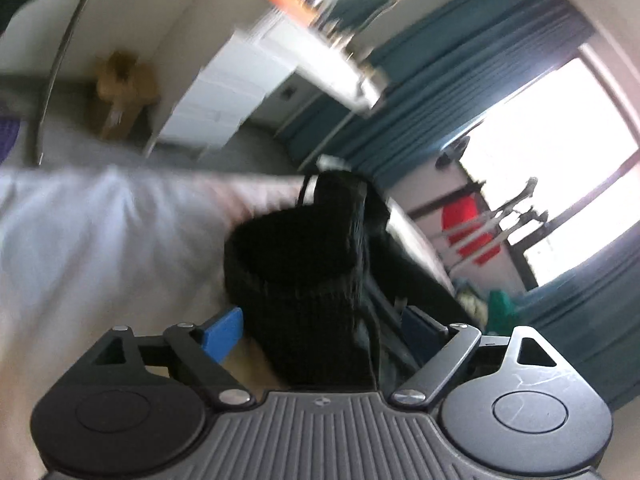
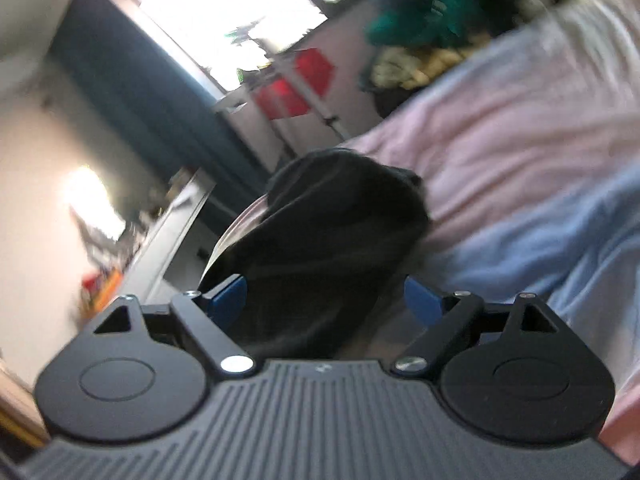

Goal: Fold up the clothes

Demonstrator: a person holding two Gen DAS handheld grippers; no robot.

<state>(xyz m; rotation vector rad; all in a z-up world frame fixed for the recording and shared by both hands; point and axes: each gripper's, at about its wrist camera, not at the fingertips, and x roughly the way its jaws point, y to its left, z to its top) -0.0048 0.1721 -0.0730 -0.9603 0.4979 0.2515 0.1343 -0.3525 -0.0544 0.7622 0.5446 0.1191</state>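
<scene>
A black garment (image 1: 296, 264) with a ribbed hem lies bunched on the pale bed sheet (image 1: 100, 232). In the left wrist view it rises between the blue fingertips (image 1: 222, 332) of my left gripper (image 1: 320, 332), whose jaws stand wide and do not press on it. The right wrist view, tilted and blurred, has the same black garment (image 2: 328, 240) as a rounded heap on the pink and pale blue sheet (image 2: 520, 152). My right gripper (image 2: 326, 300) is open around its near edge, with a gap on the right side.
A bright window (image 1: 560, 152) with teal curtains (image 1: 440, 80) lies beyond the bed. A red cloth (image 2: 296, 84) hangs on a rack, with a heap of green and yellow clothes (image 2: 408, 40) near it. A white drawer unit (image 1: 216, 92) and a brown object (image 1: 120, 92) stand by the wall.
</scene>
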